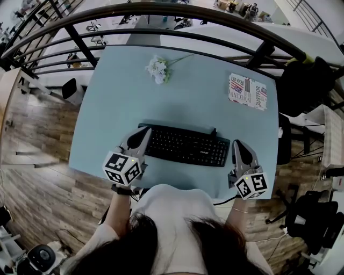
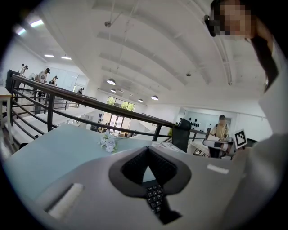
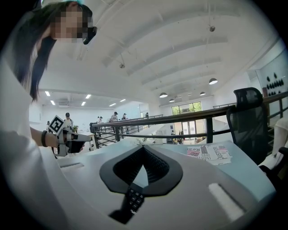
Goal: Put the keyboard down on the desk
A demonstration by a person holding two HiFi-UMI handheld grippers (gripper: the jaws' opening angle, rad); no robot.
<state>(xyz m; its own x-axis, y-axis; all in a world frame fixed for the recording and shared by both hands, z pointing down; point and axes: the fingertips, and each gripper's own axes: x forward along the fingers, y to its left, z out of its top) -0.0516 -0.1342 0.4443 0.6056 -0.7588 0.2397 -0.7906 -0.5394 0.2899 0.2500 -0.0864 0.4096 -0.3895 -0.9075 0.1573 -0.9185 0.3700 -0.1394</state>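
Keyboard (image 1: 185, 145): black, lying flat on the pale blue desk (image 1: 118, 102), with its long side parallel to the person's edge of the desk.

Left gripper (image 1: 143, 134): at the keyboard's left end, tips over that corner. Its own view shows the jaws brought fully together, tips meeting. Nothing is pinched between them, and keyboard keys appear only through the slit below the jaws.

Right gripper (image 1: 239, 146): just beside the keyboard's right end. Its own view also shows the jaws fully closed, tips meeting and holding nothing, with a few keys visible through the lower slit. Whether either gripper touches the keyboard cannot be told.

Other items, placed from the keyboard:
- A small bunch of white flowers (image 1: 158, 69) lies well beyond the far edge, toward the left.
- A printed paper (image 1: 248, 91) lies beyond the right end.
- A dark railing (image 1: 161, 11) runs past the far side of the desk.
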